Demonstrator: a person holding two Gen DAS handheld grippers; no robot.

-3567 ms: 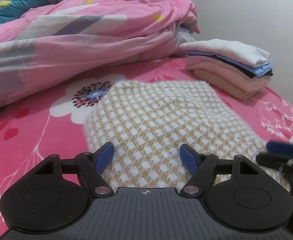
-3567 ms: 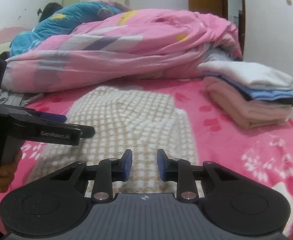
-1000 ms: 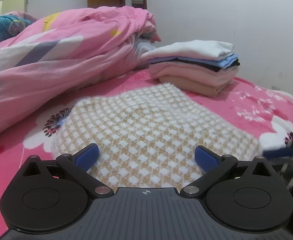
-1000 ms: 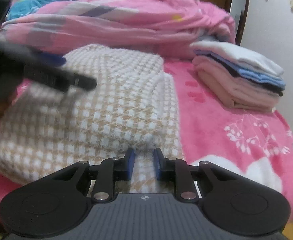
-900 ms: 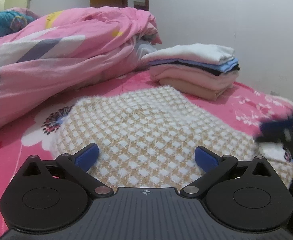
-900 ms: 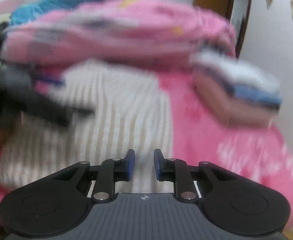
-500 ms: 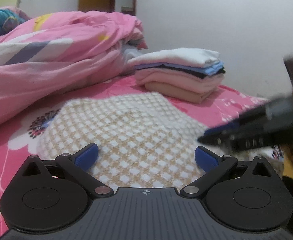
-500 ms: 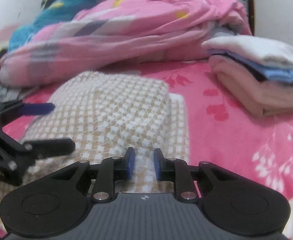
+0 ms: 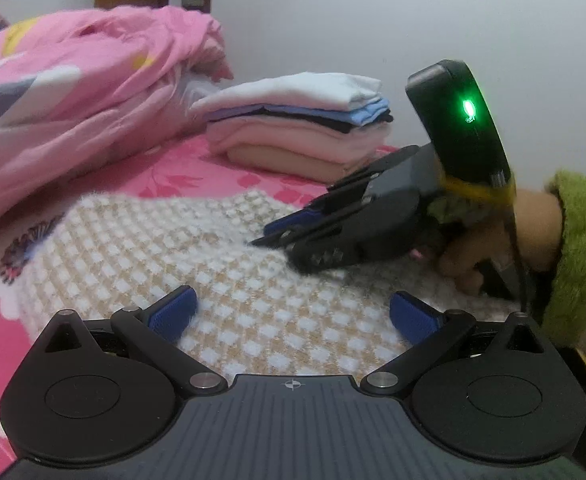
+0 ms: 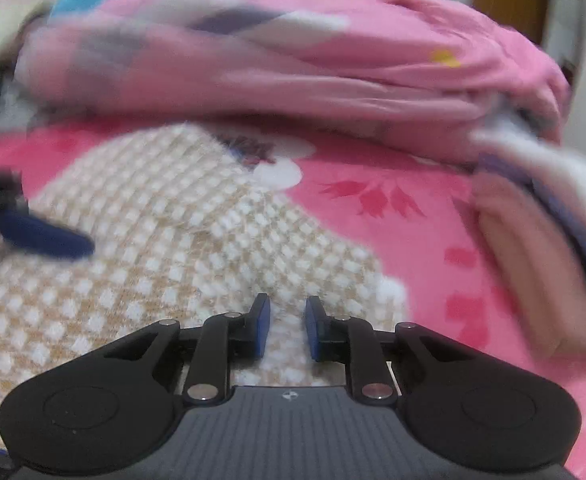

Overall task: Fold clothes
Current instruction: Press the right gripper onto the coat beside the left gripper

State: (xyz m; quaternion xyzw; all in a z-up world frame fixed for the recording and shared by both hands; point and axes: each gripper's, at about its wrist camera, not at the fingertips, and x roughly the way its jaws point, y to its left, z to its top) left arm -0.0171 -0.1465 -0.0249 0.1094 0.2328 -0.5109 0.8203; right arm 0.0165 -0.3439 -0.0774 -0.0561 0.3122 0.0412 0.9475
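we are holding the left gripper (image 9: 291,312) spread wide at lower centre, the checked knit sweater (image 9: 197,248) just ahead; the right gripper (image 10: 285,326), jaws narrowly parted and empty, is nearer its right edge.

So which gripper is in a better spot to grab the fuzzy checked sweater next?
Probably the left gripper: its jaws are wide open, straddling the near edge of the checked sweater. The right gripper lies on top with its jaws nearly shut, holding nothing.

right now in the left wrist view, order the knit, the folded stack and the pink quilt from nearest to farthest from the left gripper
1. knit, directly under the left gripper
2. folded stack, ahead, slightly right
3. pink quilt, far left; its near edge may rival the stack, so that order is loose
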